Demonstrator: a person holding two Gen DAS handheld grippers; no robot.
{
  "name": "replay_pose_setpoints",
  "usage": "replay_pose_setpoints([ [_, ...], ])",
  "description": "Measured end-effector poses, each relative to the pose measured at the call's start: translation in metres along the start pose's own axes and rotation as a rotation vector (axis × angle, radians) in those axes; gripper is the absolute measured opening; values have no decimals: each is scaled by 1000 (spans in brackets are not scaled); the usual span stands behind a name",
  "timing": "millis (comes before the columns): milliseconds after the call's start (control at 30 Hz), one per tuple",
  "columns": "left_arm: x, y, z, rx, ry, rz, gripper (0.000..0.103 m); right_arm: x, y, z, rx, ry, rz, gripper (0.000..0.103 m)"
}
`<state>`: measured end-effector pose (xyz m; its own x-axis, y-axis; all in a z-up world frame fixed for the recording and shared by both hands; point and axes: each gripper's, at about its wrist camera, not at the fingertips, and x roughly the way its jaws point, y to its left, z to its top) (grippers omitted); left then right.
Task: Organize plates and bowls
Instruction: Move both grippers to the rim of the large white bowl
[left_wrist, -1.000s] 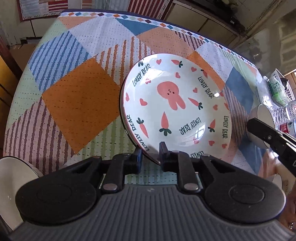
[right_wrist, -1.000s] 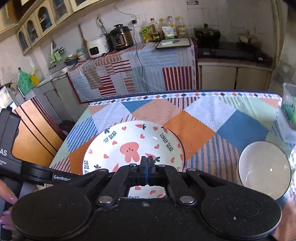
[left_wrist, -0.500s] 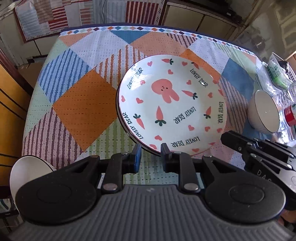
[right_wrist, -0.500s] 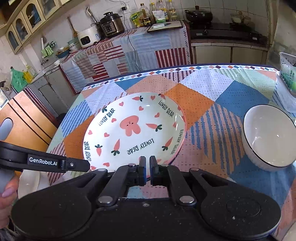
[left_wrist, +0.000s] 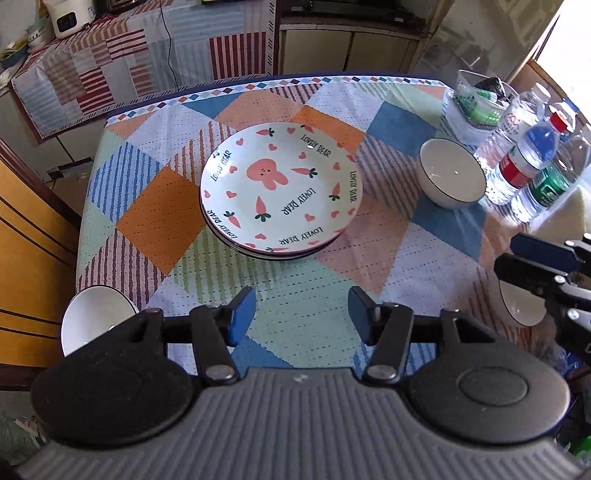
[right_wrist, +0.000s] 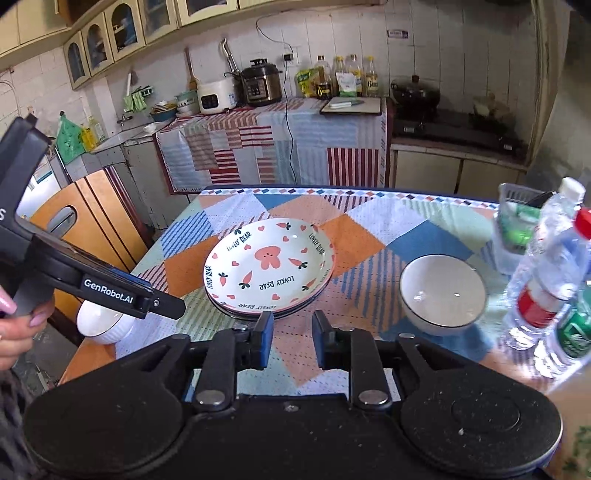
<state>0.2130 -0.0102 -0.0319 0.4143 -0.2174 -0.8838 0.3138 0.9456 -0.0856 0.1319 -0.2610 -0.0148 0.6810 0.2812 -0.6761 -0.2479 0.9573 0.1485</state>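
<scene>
White ceramic rabbit-print plate (left_wrist: 280, 192) tops a stack on the patchwork tablecloth (left_wrist: 155, 218); the left gripper (left_wrist: 301, 314), just opening, hangs empty before it. Right view: right gripper (right_wrist: 292, 332), just parting, also empty, near the plate.

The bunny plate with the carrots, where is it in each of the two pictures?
Left wrist view: the bunny plate sits just above the middle, on top of a stack, beyond the open jaws.
Right wrist view: the bunny plate sits a little left of the middle, just past the jaws.
Shared landmark: the white bowl with a dark rim stands to the plate's right in both.
</scene>
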Motion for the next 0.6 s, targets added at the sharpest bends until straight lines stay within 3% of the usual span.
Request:
replay_pose_setpoints([
  [100, -13, -14, -7, 38, -3, -2, 70, -28, -6, -6, -5, -8, -14, 36],
  [233, -24, -35, -14, 86, -10, -2, 83, -57, -11, -19, -35, -7, -67, 53],
  [433, -28, -73, -21, 179, -3, 13, 88, -82, -25, -49, -46, -10, -108, 76],
  [500, -26, -85, -21, 188, 12, 4, 88, -83, -30, -63, -52, 3, -118, 78],
  [567, -23, -100, -22, 213, 23, -21, 90, -82, -34, -77, -57, 12, -140, 90],
  [600, -20, -108, -23, 229, 26, -31, 91, -81, -36, -84, -58, 6, -152, 91],
])
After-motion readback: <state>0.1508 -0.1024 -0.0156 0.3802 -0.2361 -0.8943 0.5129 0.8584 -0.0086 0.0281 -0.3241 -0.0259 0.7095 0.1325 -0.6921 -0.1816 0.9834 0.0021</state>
